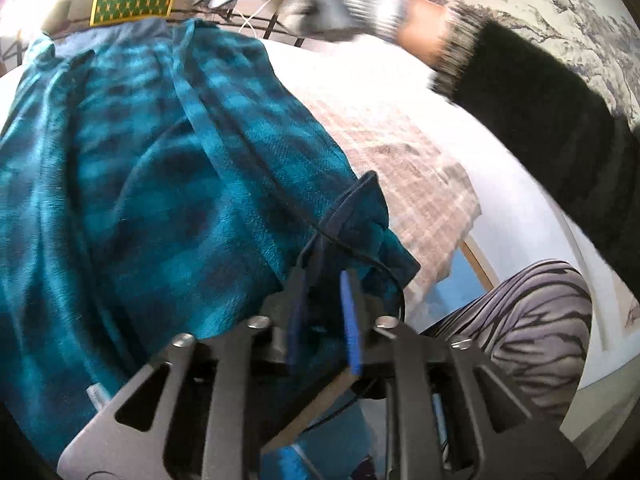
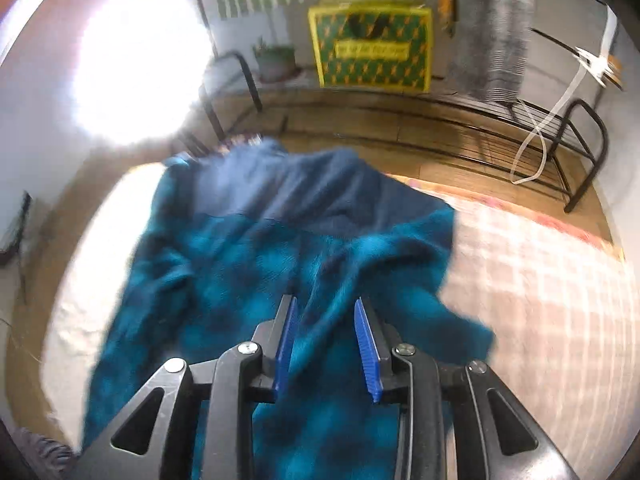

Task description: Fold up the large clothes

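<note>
A: Right wrist view first: where is the garment?

B: The teal checked garment [image 2: 256,272] lies spread on a pale bed surface [image 2: 80,280], with a plain navy part at its far end. A pink plaid cover [image 2: 552,288] lies beside it on the right. The picture is blurred.

A: And the right gripper [image 2: 326,308]?

B: Its blue pads [image 2: 366,344] stand apart above the cloth, released, with nothing pinched between them.

A: The left wrist view?

B: The same garment [image 1: 140,180] fills the left half, bunched into folds. The left gripper [image 1: 324,280] has its jaws parted just at a navy-edged corner. A thin black cord [image 1: 360,256] crosses there. I see no cloth pressed between the pads, so it looks let go.

A: Anything else?

B: A black fuzzy sleeve [image 1: 540,120] reaches across the top right, and a striped grey knee [image 1: 532,320] sits low on the right. A green and yellow bag [image 2: 372,52] stands beyond a black metal rack [image 2: 520,132].
</note>
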The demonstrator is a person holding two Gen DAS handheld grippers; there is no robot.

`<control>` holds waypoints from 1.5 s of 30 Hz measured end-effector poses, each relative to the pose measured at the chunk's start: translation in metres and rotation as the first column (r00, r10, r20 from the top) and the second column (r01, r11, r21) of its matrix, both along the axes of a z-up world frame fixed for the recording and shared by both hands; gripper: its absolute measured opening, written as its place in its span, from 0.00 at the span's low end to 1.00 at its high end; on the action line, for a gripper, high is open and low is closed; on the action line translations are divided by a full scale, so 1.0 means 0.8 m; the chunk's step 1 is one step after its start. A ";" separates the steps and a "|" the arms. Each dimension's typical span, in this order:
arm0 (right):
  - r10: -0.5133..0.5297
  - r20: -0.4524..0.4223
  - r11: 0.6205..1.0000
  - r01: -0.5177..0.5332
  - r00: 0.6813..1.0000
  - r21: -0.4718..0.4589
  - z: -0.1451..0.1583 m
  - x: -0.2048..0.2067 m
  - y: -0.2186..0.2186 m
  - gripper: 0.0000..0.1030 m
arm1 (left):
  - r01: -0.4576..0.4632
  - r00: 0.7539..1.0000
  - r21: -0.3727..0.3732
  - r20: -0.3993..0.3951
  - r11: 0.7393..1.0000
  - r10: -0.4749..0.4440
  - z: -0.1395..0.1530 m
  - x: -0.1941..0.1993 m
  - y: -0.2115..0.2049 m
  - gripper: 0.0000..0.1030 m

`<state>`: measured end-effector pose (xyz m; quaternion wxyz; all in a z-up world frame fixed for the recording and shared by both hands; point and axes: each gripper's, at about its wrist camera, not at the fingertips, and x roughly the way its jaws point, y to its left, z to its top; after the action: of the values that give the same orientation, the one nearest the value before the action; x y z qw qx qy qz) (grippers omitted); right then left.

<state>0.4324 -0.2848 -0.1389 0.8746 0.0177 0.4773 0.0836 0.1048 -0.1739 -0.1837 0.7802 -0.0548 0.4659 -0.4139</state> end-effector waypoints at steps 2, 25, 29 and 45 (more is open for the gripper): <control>0.001 0.032 1.000 -0.002 0.999 0.025 0.029 -0.049 -0.009 0.29 | -0.001 1.000 -0.015 0.028 1.000 0.002 0.010 -0.008 0.012 0.25; -0.269 0.098 0.908 0.219 0.958 0.358 0.011 -0.450 -0.135 0.24 | 0.076 0.961 -0.092 -0.258 0.993 -0.098 -0.041 0.058 -0.083 0.40; -0.254 0.066 0.911 0.216 0.965 0.352 -0.009 -0.437 -0.141 0.24 | 0.212 0.954 -0.097 -0.194 0.972 -0.227 -0.023 0.005 -0.099 0.40; -0.181 -0.047 0.931 0.186 0.982 0.313 -0.049 -0.404 -0.107 0.26 | 0.063 0.994 0.017 0.090 0.998 -0.064 0.024 -0.031 -0.058 0.40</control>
<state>0.1094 -0.3704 -0.1780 0.8601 0.2029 0.4616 0.0769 0.0800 -0.2206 -0.1645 0.7872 -0.0158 0.4344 -0.4374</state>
